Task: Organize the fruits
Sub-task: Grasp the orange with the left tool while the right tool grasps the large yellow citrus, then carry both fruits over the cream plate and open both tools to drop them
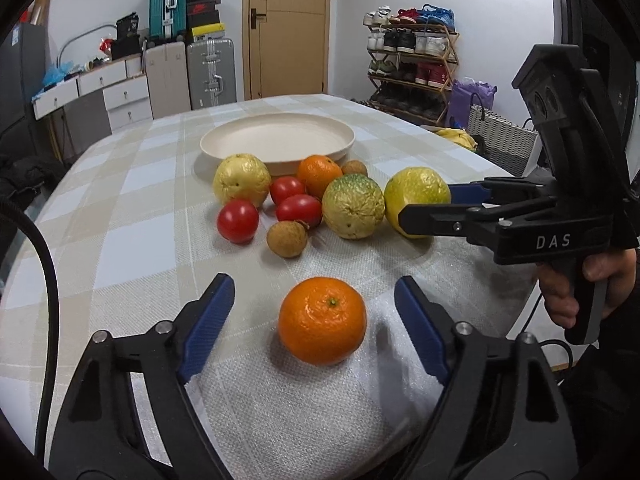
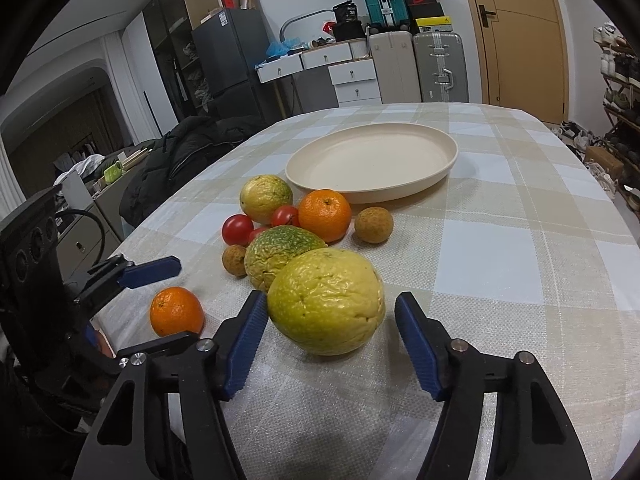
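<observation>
The left claw (image 1: 314,316) is standing with its blue-padded fingers spread apart on either side of a small round orange mandarin (image 1: 322,320), which is lying untouched on the checked-cloth worktop (image 1: 120,248). The right claw (image 2: 332,328) is likewise gaping around a large wrinkled yellow-green citrus fruit (image 2: 326,301), its pads just beside the skin. At twelve o'clock from both, the remaining fruit cluster (image 1: 296,200) is lying before a shallow round cream plate (image 1: 224,152).
</observation>
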`<state>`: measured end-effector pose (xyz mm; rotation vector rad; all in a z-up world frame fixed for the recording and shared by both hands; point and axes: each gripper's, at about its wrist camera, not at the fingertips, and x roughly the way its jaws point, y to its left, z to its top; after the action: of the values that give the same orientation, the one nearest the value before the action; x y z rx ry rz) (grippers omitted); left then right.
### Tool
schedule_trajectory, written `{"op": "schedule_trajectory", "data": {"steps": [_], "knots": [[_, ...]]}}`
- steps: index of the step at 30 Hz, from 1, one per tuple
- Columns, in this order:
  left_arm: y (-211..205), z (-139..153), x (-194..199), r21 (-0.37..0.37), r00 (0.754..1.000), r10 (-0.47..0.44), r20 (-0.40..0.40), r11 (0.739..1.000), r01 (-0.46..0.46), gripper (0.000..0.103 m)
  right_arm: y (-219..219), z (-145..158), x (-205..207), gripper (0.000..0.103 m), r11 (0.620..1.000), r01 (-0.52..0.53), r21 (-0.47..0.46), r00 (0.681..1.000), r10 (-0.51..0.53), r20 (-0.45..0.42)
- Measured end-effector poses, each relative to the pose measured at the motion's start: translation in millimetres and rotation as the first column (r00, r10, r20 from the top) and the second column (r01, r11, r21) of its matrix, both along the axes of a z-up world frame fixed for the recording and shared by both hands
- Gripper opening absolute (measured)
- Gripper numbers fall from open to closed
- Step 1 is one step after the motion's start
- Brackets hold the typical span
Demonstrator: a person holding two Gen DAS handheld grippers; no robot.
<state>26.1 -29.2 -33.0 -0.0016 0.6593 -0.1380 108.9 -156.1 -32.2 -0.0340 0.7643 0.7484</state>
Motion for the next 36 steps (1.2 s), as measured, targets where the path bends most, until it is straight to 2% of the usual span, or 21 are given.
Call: {"op": "schedule_trajectory", "data": {"steps": [4,6,8,13,24,36], "knots": [[-0.1,-3.6,2.1,-0.003,0.999,-0.016,-0.029,1.000,0.016,0.063,1.4,-1.6,-1.9,0.063,1.000,-0.023,0.003,1.000,0.023,-0.013],[0.4,-6.7,4.7,-0.009,0.998,-0.023,-0.051,1.000,0.022,0.044,3.3,-0.9,-3.8,0.060,1.000,-0.028,-0.008,1.000,0.028,-0.005],[1.0,-6.0,3.8,-0.014,0.998,-0.027,-0.053,1.000,0.027,0.037,3.9,-0.5,-5.1,0.060,1.000,-0.028,-0.013,1.000,0.028,-0.001],[2.3,-5.8,5.3,-0.024,0.998,-0.036,-0.057,0.999,0.035,0.037,-0.7,3.3,-5.4,0.059,1.000,-0.009,0.001,1.000,0.009,0.016],[15.8,17.1,3.7,-0.063,1.000,0.021,0.021,0.998,-0.019,0.037,-13.7,14.4,-3.2,0.059,0.998,0.030,0.058,0.998,-0.033,0.048],[20.7,40.2,16.6,-0.069,0.995,0.064,0.077,0.996,-0.058,0.037,-16.2,27.1,0.8,0.059,0.997,0.051,0.060,0.995,-0.056,0.079]]}}
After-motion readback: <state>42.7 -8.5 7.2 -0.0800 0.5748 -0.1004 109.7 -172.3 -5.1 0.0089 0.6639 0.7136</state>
